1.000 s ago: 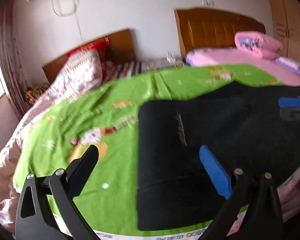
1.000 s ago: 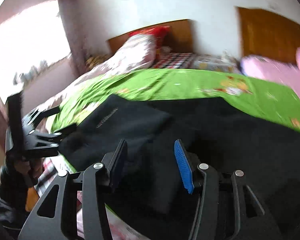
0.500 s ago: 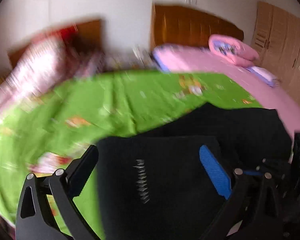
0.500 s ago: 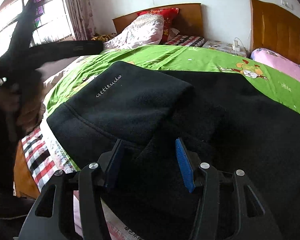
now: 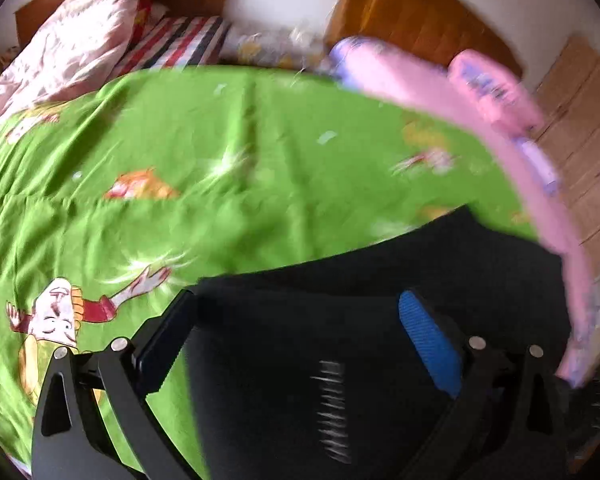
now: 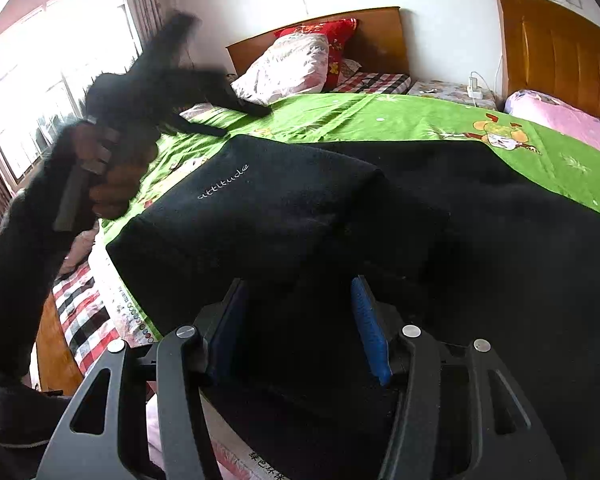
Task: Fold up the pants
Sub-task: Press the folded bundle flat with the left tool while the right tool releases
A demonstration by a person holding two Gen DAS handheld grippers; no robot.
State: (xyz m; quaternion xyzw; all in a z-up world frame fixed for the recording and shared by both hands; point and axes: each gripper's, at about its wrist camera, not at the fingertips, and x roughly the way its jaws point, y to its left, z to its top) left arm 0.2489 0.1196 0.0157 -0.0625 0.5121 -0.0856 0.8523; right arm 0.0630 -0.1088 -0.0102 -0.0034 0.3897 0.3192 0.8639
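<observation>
Black pants [image 6: 284,208] lie folded on the green sheet [image 6: 380,116], a doubled layer with white "attitude" lettering on top. My right gripper [image 6: 300,292] stands half open, low over the near edge of the pants, with fabric under and between its blue pads [image 6: 370,332]; no pinch shows. My left gripper [image 5: 300,332] is wide open above the lettered fold of the pants [image 5: 380,276], holding nothing. In the right wrist view a hand holds that left gripper [image 6: 240,120], blurred, above the left end of the pants.
The green cartoon sheet [image 5: 220,160] covers the bed. A pink quilt and red pillow [image 6: 300,60] sit by the headboard. A second bed with pink bedding [image 6: 560,116] stands at the right. The bed's front edge and a checked sheet [image 6: 80,312] drop off at lower left.
My left gripper has swung right, from the sheet beside the pants to above their lettered fold, tilting further down. The right gripper has sunk a little closer to the fabric.
</observation>
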